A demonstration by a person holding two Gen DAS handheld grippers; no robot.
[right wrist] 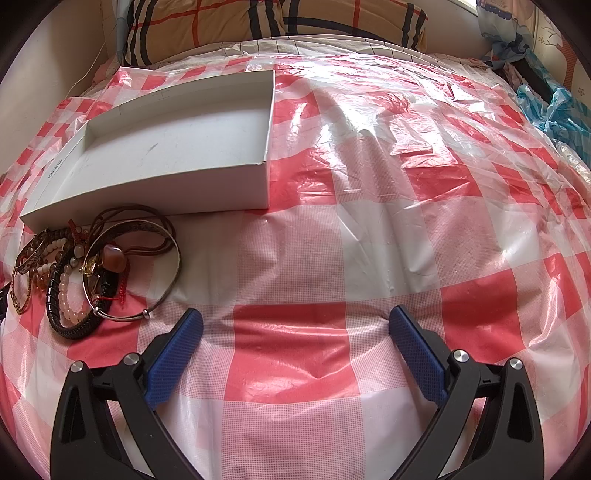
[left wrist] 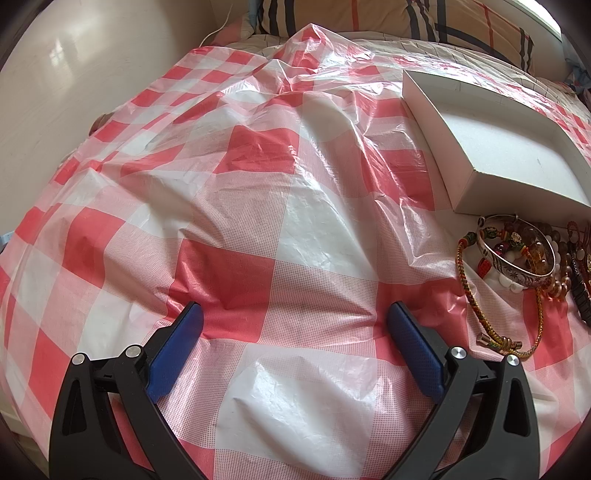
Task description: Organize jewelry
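A heap of jewelry (left wrist: 524, 266) lies on the red-and-white checked plastic sheet, just in front of an empty white cardboard box (left wrist: 491, 147). In the left wrist view the heap is at the far right: a silver bangle (left wrist: 517, 275), a braided gold-green cord (left wrist: 476, 306), beads. My left gripper (left wrist: 295, 314) stands open over bare sheet, well left of the heap. In the right wrist view the jewelry heap (right wrist: 92, 273) lies at the left with a thin silver bangle (right wrist: 147, 312), a black bracelet (right wrist: 55, 310) and pearl beads, below the white box (right wrist: 166, 181). My right gripper (right wrist: 295, 321) is open, to the right of the heap.
The checked sheet (right wrist: 369, 221) covers a bed and is crumpled in places. Plaid pillows (right wrist: 229, 26) lie at the head. A cream wall (left wrist: 55, 74) runs along the left side. A blue plastic bag (right wrist: 554, 114) sits at the far right edge.
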